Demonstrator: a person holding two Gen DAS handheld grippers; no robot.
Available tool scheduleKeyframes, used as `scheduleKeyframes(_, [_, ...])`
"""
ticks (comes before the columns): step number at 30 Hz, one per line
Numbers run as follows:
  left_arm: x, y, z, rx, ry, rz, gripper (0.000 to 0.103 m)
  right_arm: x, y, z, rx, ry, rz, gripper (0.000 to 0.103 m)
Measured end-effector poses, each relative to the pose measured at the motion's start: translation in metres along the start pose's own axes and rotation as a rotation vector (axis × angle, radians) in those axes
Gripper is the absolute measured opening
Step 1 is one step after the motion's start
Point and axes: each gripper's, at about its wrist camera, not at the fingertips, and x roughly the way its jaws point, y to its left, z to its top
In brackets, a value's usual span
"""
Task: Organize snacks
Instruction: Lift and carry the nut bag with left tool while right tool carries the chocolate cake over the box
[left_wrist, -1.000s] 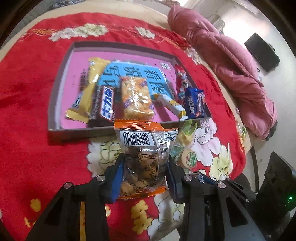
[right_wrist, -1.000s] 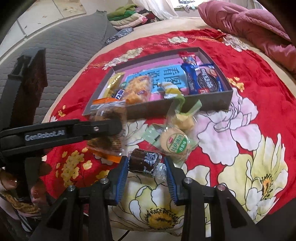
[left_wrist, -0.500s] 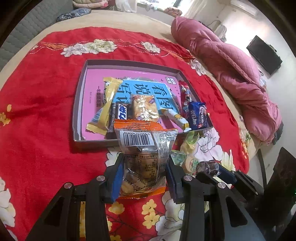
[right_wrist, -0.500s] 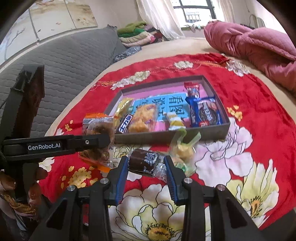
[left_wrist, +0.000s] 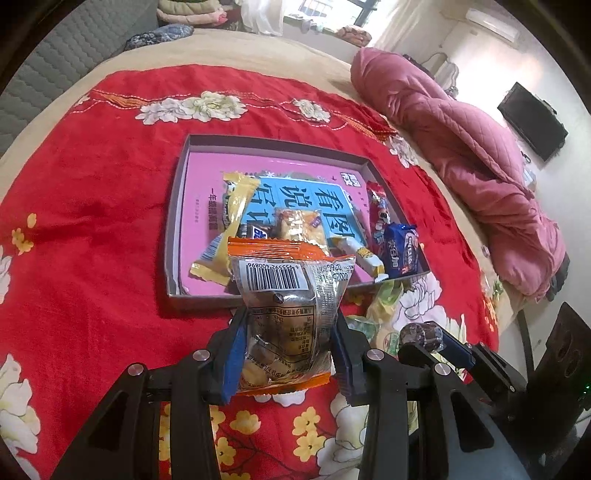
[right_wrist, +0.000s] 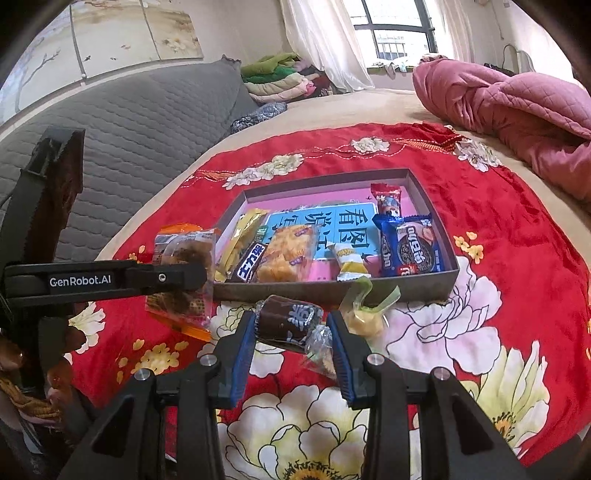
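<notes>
My left gripper (left_wrist: 288, 350) is shut on an orange-edged clear snack bag (left_wrist: 288, 295) with a barcode, held above the red cloth just in front of the grey box (left_wrist: 173, 236); the bag also shows in the right wrist view (right_wrist: 184, 273). My right gripper (right_wrist: 291, 332) is shut on a dark brown wrapped snack (right_wrist: 288, 323), held above the cloth near the box's front wall (right_wrist: 406, 286). The box holds several snacks: a yellow packet (left_wrist: 236, 206), a cracker pack (left_wrist: 299, 230), blue cookie packs (right_wrist: 410, 247) and a red packet (right_wrist: 386, 201).
Two green-wrapped snacks (right_wrist: 364, 314) lie on the red flowered cloth (right_wrist: 498, 332) in front of the box. A pink quilt (left_wrist: 461, 155) is heaped at the far right. A grey padded headboard (right_wrist: 129, 122) is on the left. The bed edge lies to the right.
Both grippers rose and pulled back from the box with their snacks still held, so the box looks smaller and farther away.
</notes>
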Motion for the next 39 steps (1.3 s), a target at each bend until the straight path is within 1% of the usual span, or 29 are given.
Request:
scheduleKeyframes(9, [-0.004, -0.002, 0.004, 0.004, -0.022, 0.014, 0.042, 0.001, -0.002, 0.005, -0.006, -0.022, -0.006, 0.039])
scheduleKeyframes(21, [-0.005, -0.006, 0.008, 0.013, -0.039, 0.013, 0.042, 0.003, -0.007, 0.009, -0.001, -0.031, -0.021, 0.039])
scheduleKeyframes(39, [0.006, -0.009, 0.020, 0.014, -0.046, 0.016, 0.042, 0.018, -0.010, 0.022, -0.021, -0.040, -0.021, 0.039])
